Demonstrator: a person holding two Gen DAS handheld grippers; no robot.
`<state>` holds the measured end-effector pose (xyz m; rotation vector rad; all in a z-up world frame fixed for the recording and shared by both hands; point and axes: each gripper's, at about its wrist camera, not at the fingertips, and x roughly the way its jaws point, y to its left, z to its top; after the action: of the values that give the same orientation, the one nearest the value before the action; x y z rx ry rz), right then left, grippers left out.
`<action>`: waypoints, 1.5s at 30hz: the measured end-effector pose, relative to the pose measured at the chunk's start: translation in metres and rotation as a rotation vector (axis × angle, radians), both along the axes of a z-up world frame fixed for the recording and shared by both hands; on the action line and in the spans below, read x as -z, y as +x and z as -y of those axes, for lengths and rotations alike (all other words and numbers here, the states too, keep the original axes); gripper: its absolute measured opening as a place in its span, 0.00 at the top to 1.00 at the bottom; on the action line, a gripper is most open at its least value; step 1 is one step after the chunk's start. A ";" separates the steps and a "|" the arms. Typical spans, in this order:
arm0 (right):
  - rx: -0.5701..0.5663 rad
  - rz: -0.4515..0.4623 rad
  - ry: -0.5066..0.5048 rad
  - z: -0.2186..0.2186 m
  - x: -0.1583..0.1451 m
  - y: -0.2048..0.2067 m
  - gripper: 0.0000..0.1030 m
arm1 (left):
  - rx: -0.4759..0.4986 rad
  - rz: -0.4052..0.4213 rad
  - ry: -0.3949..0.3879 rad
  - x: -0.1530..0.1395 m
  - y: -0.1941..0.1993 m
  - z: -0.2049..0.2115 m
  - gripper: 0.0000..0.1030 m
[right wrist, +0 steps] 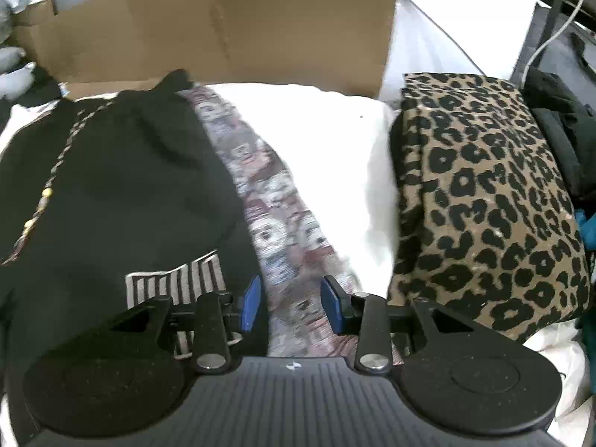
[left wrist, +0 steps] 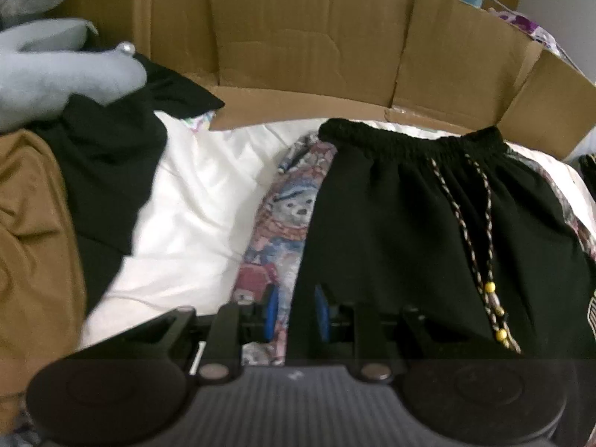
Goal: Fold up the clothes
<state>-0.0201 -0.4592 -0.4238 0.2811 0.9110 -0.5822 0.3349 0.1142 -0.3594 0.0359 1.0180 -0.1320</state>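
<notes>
Black shorts (left wrist: 391, 223) with an elastic waistband and a beaded drawstring (left wrist: 484, 260) lie flat on a bear-patterned cloth (left wrist: 275, 223) over a white sheet (left wrist: 193, 205). My left gripper (left wrist: 297, 311) is open at the shorts' left edge; the black hem and the patterned cloth both show between its blue pads (left wrist: 273, 307). In the right wrist view the shorts (right wrist: 111, 193) carry a white striped print (right wrist: 175, 279). My right gripper (right wrist: 292, 303) stands open low over the patterned cloth (right wrist: 283, 223), its left pad at the shorts' right edge.
Cardboard flaps (left wrist: 298, 37) wall off the far side, seen again on the right (right wrist: 223, 29). A brown garment (left wrist: 29, 242), a black one (left wrist: 111, 156) and a pale blue one (left wrist: 56, 70) pile up at left. A folded leopard-print garment (right wrist: 476, 201) lies at right, dark clothes (right wrist: 558, 130) beyond it.
</notes>
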 end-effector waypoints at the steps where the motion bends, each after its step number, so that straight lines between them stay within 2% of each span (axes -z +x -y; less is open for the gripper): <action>1: -0.003 0.008 -0.006 0.003 0.000 0.001 0.61 | -0.007 -0.001 -0.003 0.004 0.002 0.002 0.83; 4: -0.016 0.030 -0.025 0.010 0.001 0.010 0.84 | -0.007 0.013 0.002 0.016 0.006 0.007 0.84; 5: -0.024 0.034 -0.031 0.012 0.001 0.016 0.86 | 0.004 0.008 -0.001 0.020 0.008 0.010 0.85; 8: -0.043 0.029 -0.048 0.016 0.006 0.034 0.86 | 0.012 -0.013 -0.001 0.034 0.012 0.015 0.86; 12: -0.045 -0.034 -0.030 0.022 0.023 0.044 0.86 | 0.008 -0.027 -0.010 0.045 0.008 0.018 0.87; 15: -0.054 -0.070 -0.007 0.022 0.035 0.041 0.86 | 0.017 -0.006 -0.022 0.037 0.001 0.017 0.87; 20: -0.026 -0.032 0.007 0.022 0.023 0.037 0.85 | -0.014 0.093 -0.046 0.012 -0.001 0.005 0.87; 26: -0.036 -0.011 -0.013 0.019 0.014 0.045 0.85 | -0.061 0.116 -0.033 0.013 0.022 -0.002 0.87; 33: -0.051 -0.028 -0.015 0.015 0.018 0.054 0.85 | -0.127 0.061 -0.070 0.040 0.043 -0.005 0.88; 38: -0.046 -0.044 -0.001 0.016 0.024 0.059 0.85 | -0.095 0.063 -0.097 0.046 0.046 0.004 0.93; 42: -0.050 -0.033 -0.011 0.016 0.021 0.061 0.85 | -0.036 0.087 -0.128 0.034 0.035 0.003 0.92; 45: -0.047 -0.008 -0.026 0.019 0.014 0.062 0.85 | -0.045 0.130 -0.131 0.018 0.024 -0.006 0.92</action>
<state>0.0422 -0.4779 -0.4375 0.2335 0.9146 -0.5521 0.3592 0.1207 -0.3775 -0.0962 0.8781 -0.1531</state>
